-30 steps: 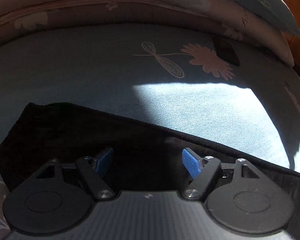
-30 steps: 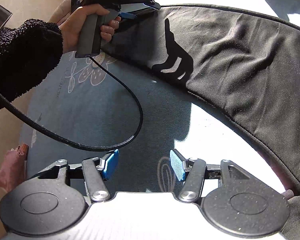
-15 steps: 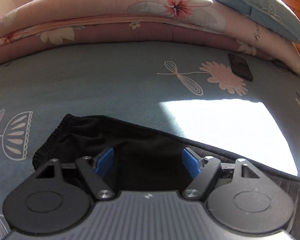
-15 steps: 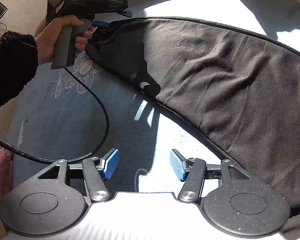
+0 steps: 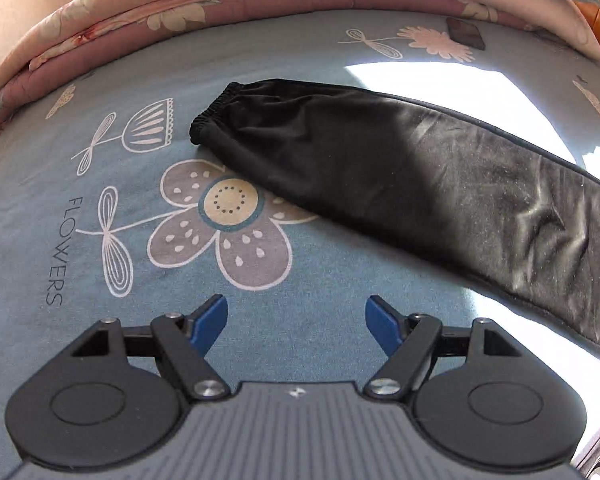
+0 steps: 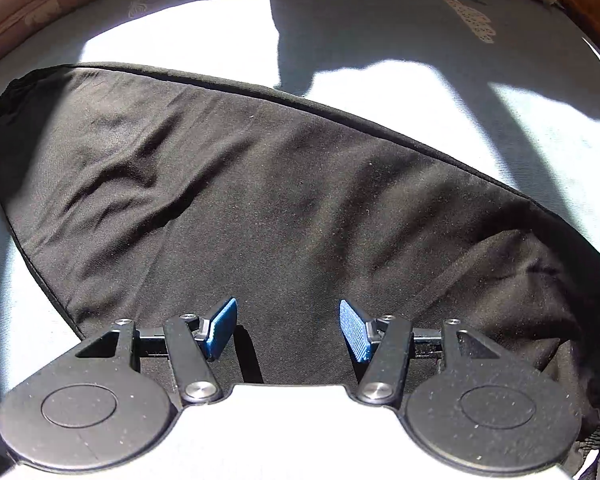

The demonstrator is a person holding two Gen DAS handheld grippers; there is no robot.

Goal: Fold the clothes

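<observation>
The black trousers [image 5: 400, 172] lie flat on the bed [image 5: 320, 272], on a blue sheet printed with flowers. What shows is one long, narrow strip with a seam along its far edge, which suggests the two legs are already laid one on the other, ready for a fold across the length. In the left wrist view the long axis runs on a slant: the gathered elastic cuff [image 5: 214, 110] points up and to the left, toward the stacked quilts [image 5: 180, 12] at the head of the bed, and the cloth widens down to the right. Part of it sits in a bright patch of sunlight.

The left tool [image 5: 296, 326] hangs over bare sheet near the big flower print, apart from the cloth, its blue pads spread wide with nothing between them. The right tool [image 6: 287, 330] hangs over the wider part of the trousers [image 6: 280, 208], jaws apart and empty, with cloth beneath them; whether the pads touch it I cannot tell. A dark phone [image 5: 466, 34] lies far off near the quilts.
</observation>
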